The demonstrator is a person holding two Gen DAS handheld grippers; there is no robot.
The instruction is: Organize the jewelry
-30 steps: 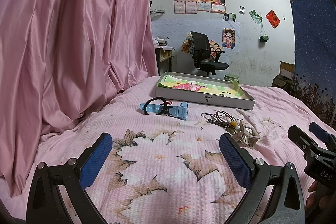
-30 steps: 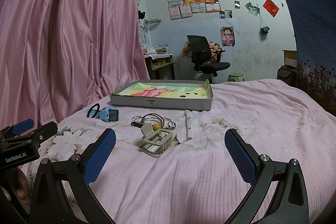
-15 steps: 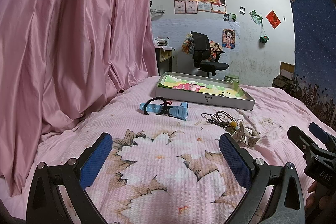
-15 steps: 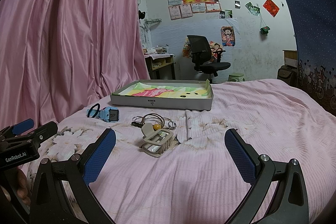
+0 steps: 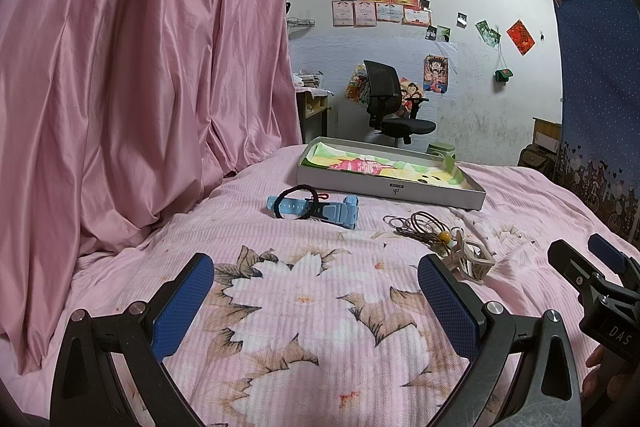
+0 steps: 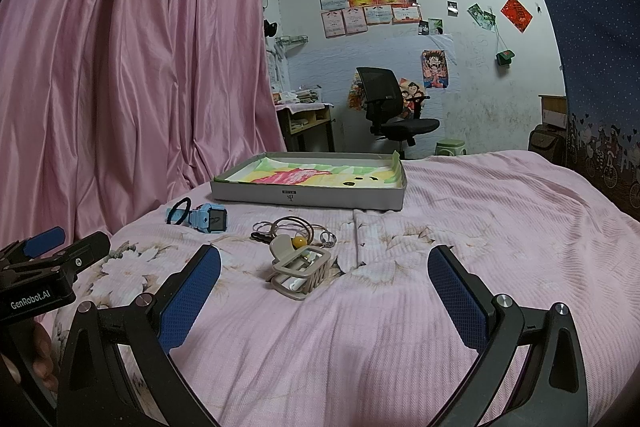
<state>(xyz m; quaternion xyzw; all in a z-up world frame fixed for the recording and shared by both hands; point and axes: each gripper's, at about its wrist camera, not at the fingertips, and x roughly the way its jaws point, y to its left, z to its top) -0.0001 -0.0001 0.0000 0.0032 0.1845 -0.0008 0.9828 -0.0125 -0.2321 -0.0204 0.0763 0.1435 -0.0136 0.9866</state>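
While hovering low over the pink bed, both spread wide and empty: left tool, right tool. Ahead, blue watch, loose rings, beige hair claw, all short of the tray.

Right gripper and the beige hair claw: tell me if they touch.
Apart. In the right wrist view the hair claw lies on the bedspread ahead of the open right gripper.

From here I see a shiny satin curtain, ribbed matt bedspread, and glossy plastic hair claw.
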